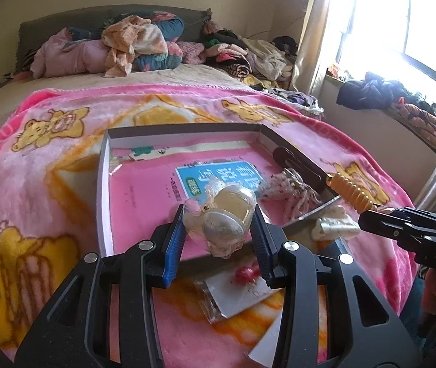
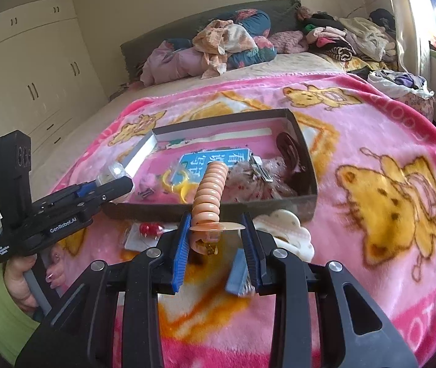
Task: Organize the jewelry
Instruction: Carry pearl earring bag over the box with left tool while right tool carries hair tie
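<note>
Clear case (image 1: 228,214): we find it clamped in the left gripper (image 1: 218,230), raised above the near edge of the box (image 1: 104,184).
Spiral clip (image 2: 210,194): we find it held upright by its flat base in the right gripper (image 2: 216,239), in front of the box's near wall.
Box: open, on the pink blanket (image 2: 371,141); we see a book (image 1: 214,178) and small items inside.
Outside box: red piece on card (image 1: 245,276), white clip (image 2: 291,230).

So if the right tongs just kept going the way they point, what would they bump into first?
Probably the near wall of the dark box, just beyond the right tongs and the ribbed peach hair clip they hold. Depth is hard to judge here.
</note>
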A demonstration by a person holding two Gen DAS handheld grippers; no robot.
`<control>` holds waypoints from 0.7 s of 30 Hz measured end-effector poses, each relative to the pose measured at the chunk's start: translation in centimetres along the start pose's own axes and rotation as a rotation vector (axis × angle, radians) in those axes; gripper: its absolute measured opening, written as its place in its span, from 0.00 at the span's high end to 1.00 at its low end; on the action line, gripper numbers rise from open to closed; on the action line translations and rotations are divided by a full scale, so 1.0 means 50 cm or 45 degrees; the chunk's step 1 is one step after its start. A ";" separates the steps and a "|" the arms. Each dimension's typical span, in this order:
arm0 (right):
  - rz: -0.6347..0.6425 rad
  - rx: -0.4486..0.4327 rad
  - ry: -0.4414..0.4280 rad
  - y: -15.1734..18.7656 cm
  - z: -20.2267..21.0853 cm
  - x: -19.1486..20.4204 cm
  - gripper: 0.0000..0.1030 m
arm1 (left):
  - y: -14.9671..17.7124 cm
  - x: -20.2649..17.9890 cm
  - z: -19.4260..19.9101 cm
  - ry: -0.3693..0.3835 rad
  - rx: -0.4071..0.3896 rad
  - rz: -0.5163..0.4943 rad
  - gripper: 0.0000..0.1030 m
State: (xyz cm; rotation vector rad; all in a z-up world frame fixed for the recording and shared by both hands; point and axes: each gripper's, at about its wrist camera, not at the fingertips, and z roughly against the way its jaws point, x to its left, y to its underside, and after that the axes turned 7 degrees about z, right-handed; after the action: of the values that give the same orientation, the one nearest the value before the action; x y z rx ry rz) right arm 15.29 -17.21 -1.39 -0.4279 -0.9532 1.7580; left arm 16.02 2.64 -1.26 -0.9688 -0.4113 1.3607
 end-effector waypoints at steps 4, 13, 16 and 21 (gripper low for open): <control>0.003 -0.004 0.000 -0.013 -0.011 0.003 0.70 | -0.008 0.009 -0.007 -0.020 -0.017 0.008 0.69; 0.005 -0.006 0.001 -0.048 -0.038 -0.002 0.70 | -0.024 0.033 -0.031 -0.065 -0.026 0.037 0.69; 0.011 -0.004 0.003 -0.058 -0.049 -0.003 0.70 | -0.029 0.043 -0.039 -0.071 -0.023 0.049 0.69; 0.017 0.001 0.011 -0.072 -0.070 -0.005 0.70 | -0.034 0.053 -0.055 -0.089 -0.019 0.056 0.69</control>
State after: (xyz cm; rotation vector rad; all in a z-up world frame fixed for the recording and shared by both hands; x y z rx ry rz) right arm 19.98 -15.55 -0.83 -0.4420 -0.9459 1.7670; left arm 19.72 4.35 -2.24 -0.9493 -0.4564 1.4362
